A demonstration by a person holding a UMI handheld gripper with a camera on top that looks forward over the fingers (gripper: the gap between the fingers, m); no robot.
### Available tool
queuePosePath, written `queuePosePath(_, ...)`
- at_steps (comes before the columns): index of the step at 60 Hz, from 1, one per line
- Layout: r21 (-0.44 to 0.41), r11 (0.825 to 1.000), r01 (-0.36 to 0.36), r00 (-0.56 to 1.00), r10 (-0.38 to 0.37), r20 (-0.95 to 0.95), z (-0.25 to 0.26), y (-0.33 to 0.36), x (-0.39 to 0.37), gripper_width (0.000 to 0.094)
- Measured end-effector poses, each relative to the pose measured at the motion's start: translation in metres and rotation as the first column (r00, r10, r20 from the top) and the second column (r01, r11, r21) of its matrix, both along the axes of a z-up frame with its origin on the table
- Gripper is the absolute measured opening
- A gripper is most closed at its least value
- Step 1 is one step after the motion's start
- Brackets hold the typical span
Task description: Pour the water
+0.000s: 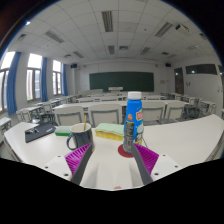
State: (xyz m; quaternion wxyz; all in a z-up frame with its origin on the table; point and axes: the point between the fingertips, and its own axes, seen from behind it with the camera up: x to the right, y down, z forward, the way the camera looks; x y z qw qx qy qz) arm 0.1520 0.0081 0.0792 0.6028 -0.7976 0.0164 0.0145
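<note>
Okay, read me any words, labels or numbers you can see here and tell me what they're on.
No text can be read.
Bottle, between the open tongs: the blue and yellow label has print, too small to read.
Green board on the far wall: no writing that can be made out.

Classroom desks (95, 112); green chalkboard (121, 81); windows (38, 76); ceiling lights (107, 21)

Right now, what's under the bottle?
The bottle stands on a red coaster on the table, just ahead of the open claw. The coaster's middle is covered by the bottle.
</note>
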Motion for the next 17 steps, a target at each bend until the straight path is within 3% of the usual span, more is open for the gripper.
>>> queuePosePath(17,0.025,0.997,-0.078,0.993,0.080,-0.090,-0.009,-0.057,-0.049,0.0849)
